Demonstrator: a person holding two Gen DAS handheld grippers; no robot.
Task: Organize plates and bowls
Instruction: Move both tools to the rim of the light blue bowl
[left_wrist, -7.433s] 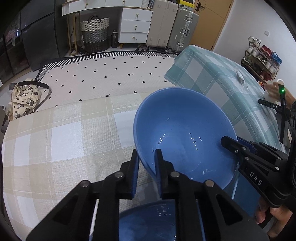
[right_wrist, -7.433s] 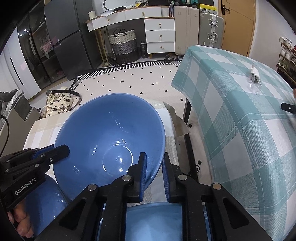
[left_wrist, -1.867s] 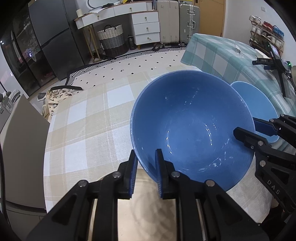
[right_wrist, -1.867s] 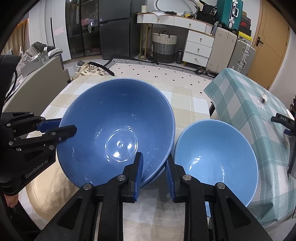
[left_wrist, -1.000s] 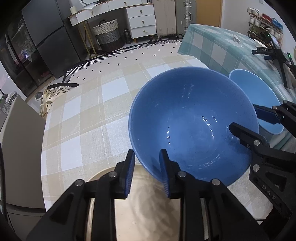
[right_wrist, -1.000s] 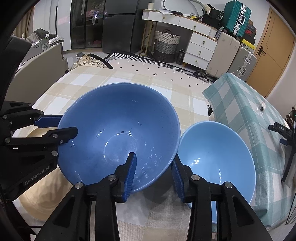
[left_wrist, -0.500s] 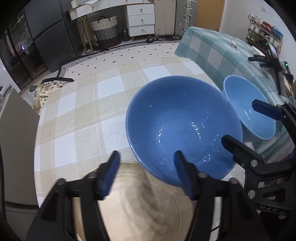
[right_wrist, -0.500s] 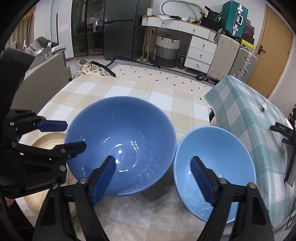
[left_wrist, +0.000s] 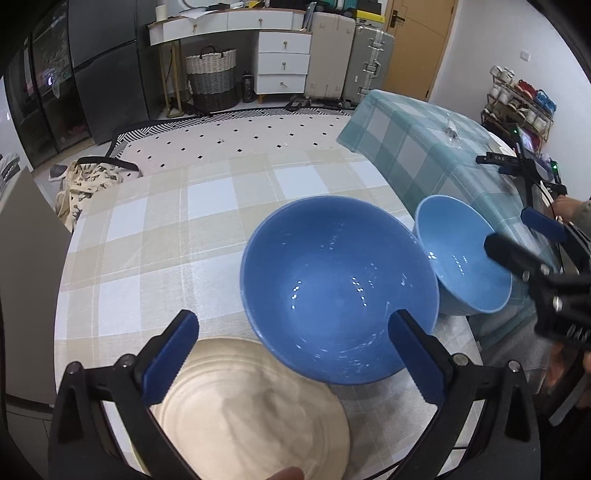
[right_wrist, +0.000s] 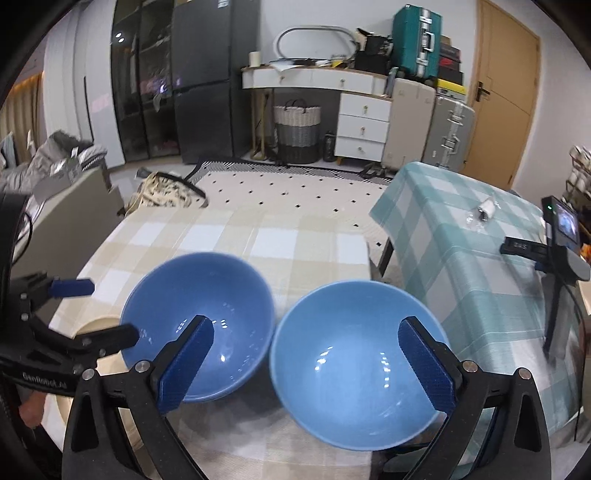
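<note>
Two bowls sit on my beige table (left_wrist: 155, 236). Left of the dark bowl (left_wrist: 340, 288), touching its rim, lies the plate (left_wrist: 255, 417). My left gripper (left_wrist: 295, 354) has just spread wide, nothing pinched. Right of the dark bowl stands the light bowl (right_wrist: 358, 365), my right gripper (right_wrist: 306, 365) just spread above it, empty.

Your left gripper (left_wrist: 295, 354) and right gripper (right_wrist: 312, 363): black angular frames, silver screws, ridged blue pads (left_wrist: 170, 356).
</note>
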